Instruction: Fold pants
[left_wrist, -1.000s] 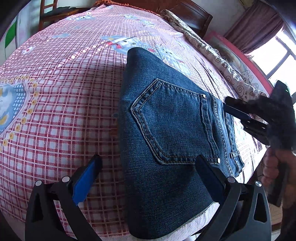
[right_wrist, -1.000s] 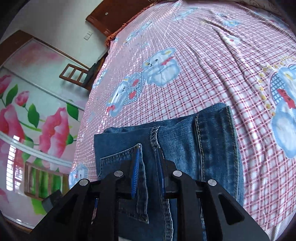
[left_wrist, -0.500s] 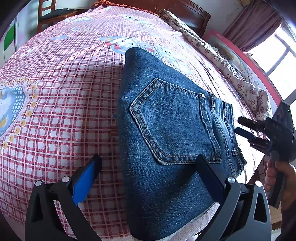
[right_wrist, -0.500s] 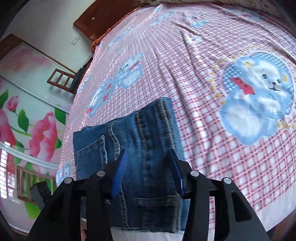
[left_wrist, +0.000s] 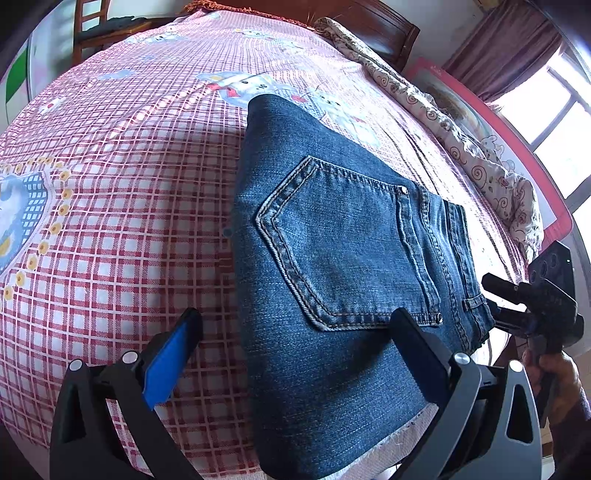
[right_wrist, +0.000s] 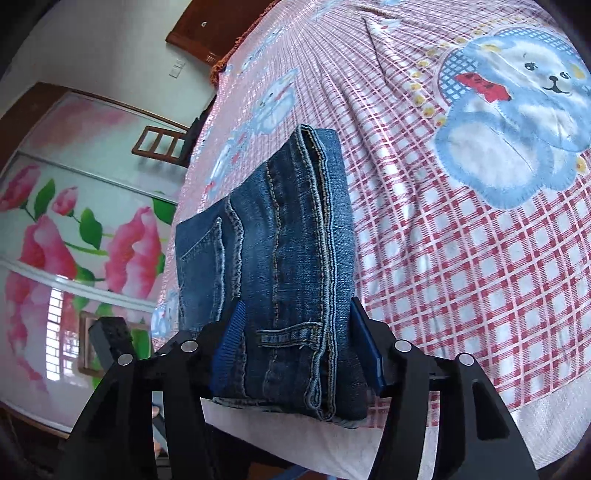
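So we've got the blue jeans (left_wrist: 343, 266) folded into a compact bundle near the edge of the bed, lying on the pink checked bedsheet (left_wrist: 122, 206) with the cartoon bear prints, back pocket (left_wrist: 347, 243) facing up. Our left gripper (left_wrist: 295, 339) hangs over the near end with its fingers spread wide, one tip over the sheet and one over the denim, gripping nothing. Our right gripper (right_wrist: 299, 343) sits at the waistband end, its jaws have just been opening, and the belt loop (right_wrist: 288, 336) area shows between the blue pads without being pinched.
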